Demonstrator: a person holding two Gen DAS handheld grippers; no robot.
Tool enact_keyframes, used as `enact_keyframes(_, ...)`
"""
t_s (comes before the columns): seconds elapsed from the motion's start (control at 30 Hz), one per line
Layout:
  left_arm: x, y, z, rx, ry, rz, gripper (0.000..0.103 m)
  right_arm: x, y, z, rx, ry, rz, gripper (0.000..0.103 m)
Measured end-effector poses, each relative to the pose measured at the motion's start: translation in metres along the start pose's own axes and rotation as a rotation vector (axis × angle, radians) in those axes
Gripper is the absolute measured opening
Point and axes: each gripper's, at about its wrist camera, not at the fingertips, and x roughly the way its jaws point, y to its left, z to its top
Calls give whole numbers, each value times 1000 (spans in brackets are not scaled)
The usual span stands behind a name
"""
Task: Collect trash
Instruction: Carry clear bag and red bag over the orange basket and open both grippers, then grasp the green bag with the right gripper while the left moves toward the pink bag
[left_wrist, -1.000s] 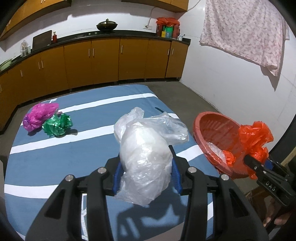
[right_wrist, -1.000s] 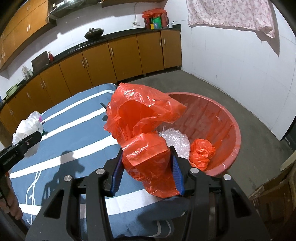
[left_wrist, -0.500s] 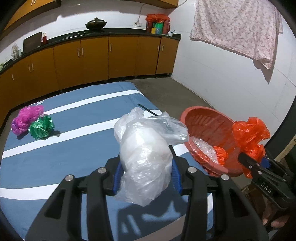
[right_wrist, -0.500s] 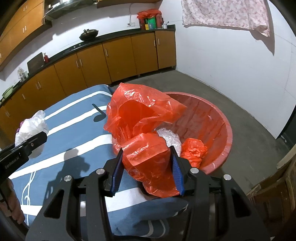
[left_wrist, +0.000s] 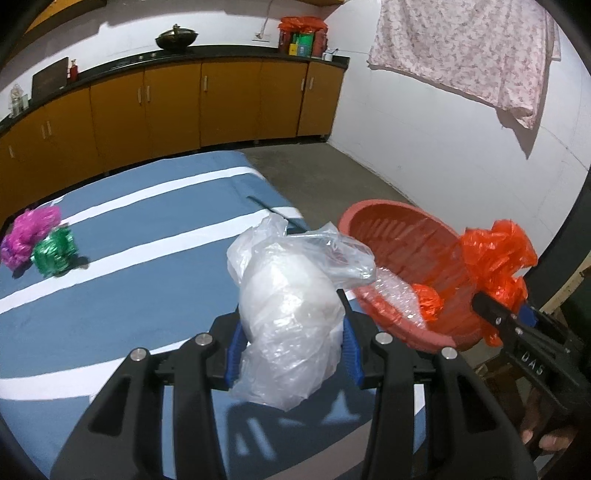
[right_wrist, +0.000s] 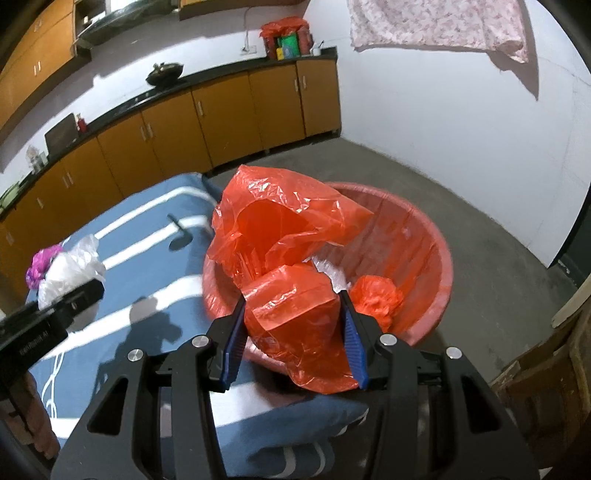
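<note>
My left gripper (left_wrist: 291, 332) is shut on a clear plastic bag (left_wrist: 291, 302), held above the blue striped bed just left of the red basin (left_wrist: 391, 229). My right gripper (right_wrist: 293, 332) is shut on an orange plastic bag (right_wrist: 291, 258), held over the near rim of the red basin (right_wrist: 424, 236). The basin holds a crumpled clear wrap (left_wrist: 395, 291) and a small orange wad (right_wrist: 375, 299). A magenta bag (left_wrist: 31, 230) and a green bag (left_wrist: 55, 251) lie together on the bed's far left.
The bed (left_wrist: 147, 229) has a blue cover with white stripes. Orange kitchen cabinets (left_wrist: 207, 99) run along the back wall. A floral cloth (left_wrist: 461, 51) hangs on the white right wall. Bare concrete floor (right_wrist: 498, 266) lies beyond the basin. Wooden furniture (right_wrist: 546, 387) stands at lower right.
Both grippers, still holding their bags, have moved right toward the basin. The orange bag now hangs further over the basin's rim.
</note>
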Motion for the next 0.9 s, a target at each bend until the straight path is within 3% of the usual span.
enact_keyframes(0.2,18,-32,18,47,1,-78,43,5,-21,19,54,-33,-26,47)
enact_keyframes(0.57,60,-79,46,93,27,-187,46,22,-49,54,150,-70,8,49)
enact_keyframes(0.67,70,-81,51,75,40,-200,61,26,-53,59,167,-80,21,59)
enact_keyframes(0.9,77,-63,42,34,54,-182,70,20,-56,49,170,-103,-10,83)
